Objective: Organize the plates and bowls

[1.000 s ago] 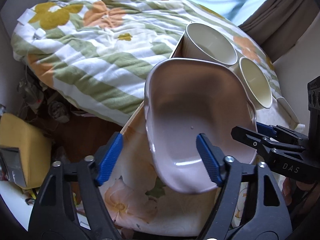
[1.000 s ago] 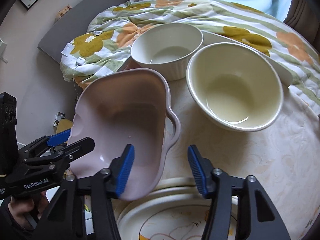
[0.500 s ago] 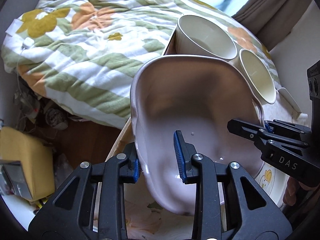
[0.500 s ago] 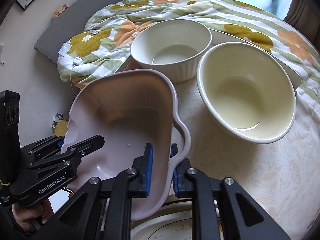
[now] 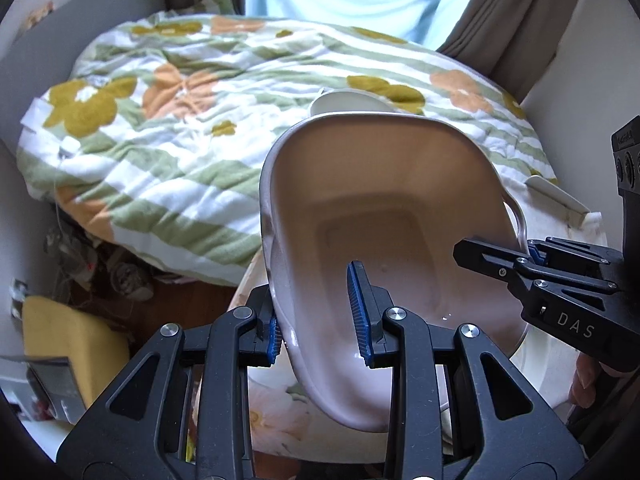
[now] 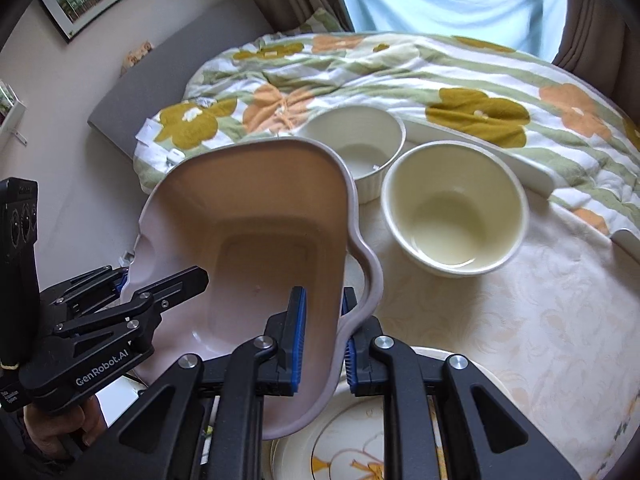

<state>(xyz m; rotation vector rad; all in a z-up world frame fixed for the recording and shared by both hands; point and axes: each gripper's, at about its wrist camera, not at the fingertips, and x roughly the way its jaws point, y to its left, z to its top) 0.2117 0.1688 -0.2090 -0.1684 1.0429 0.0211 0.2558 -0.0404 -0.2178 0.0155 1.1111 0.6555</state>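
Progress looks early — nothing is stacked yet, as far as these views show. The pink baking dish is off the table and tilted, carried between both tools: the left gripper pinches its left rim wall, one blue pad outside and one inside, and the right gripper pinches the opposite rim just by the looped handle. Both pairs of jaws are pressed against the dish wall, so the grip appears two-sided and firm.

On the table, under its pale patterned cloth, three pieces wait. The ribbed white bowl sits at the far edge, touching or almost touching the cream bowl beside it (the gap is too small to judge). A flower-printed plate lies directly beneath the raised dish, near the camera. A floral duvet covers the bed behind the table and plays no part.

My judgement: the dish is only lifted — where it belongs is not shown. Still left, I would say, are setting the dish down somewhere sensible, nesting the two bowls, and placing the plate with or under them. Because the dish hangs tilted, it could slip or swing if either pinch loosens.
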